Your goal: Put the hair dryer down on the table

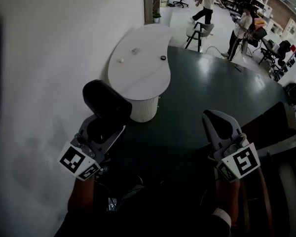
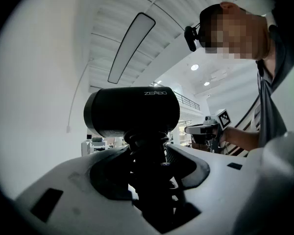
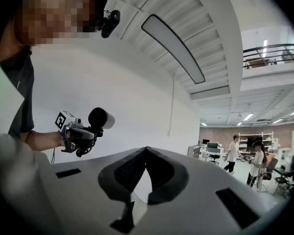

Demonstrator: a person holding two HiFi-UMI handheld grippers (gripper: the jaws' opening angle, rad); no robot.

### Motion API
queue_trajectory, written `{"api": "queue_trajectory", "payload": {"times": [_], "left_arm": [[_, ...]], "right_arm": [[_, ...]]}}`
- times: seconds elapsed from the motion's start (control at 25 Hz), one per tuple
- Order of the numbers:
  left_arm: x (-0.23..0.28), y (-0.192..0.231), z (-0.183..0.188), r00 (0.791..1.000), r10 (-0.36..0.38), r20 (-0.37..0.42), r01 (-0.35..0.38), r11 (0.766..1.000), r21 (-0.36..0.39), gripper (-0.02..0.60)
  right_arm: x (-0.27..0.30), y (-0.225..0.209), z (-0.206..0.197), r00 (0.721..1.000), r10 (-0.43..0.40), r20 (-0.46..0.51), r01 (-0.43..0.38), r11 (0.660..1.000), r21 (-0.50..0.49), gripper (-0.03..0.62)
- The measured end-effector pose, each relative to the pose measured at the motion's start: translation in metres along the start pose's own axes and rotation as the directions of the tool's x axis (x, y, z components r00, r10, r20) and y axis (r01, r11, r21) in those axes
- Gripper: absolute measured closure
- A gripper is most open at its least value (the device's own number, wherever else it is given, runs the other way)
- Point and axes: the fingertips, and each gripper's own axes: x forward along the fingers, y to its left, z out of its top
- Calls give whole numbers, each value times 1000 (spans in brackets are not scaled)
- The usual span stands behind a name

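- The white rounded bench (image 1: 138,75) stands ahead on the dark floor.
- The black hair dryer (image 2: 132,110) is not on the bench; it is up in the air, at the left.
- The left hand-held gripper (image 1: 102,128) clamps its handle.
- The right hand-held gripper (image 3: 146,153) has its jaws together and holds nothing.

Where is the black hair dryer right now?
Head view, lower left: the black hair dryer is held by its handle in the left hand-held gripper, in the air beside the near end of the white kidney-shaped table.
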Motion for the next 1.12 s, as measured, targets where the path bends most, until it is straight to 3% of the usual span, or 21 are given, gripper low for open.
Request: {"api": "queue_trajectory", "payload": {"times": [0.48, 0.88, 1.12], "left_arm": [[6, -6, 5, 1000, 6, -1, -6, 1000, -26, 368], [33, -42, -6, 1000, 18, -7, -18, 1000, -23, 368], [28, -50, -12, 1000, 26, 2, -26, 999, -37, 368]], "right_arm": [[-11, -5, 0, 1000, 17, -5, -17, 1000, 26, 585], [-47, -36, -18, 1000, 11, 8, -12, 998, 55, 585], [-51, -33, -25, 1000, 11, -6, -10, 998, 70, 585]]}}
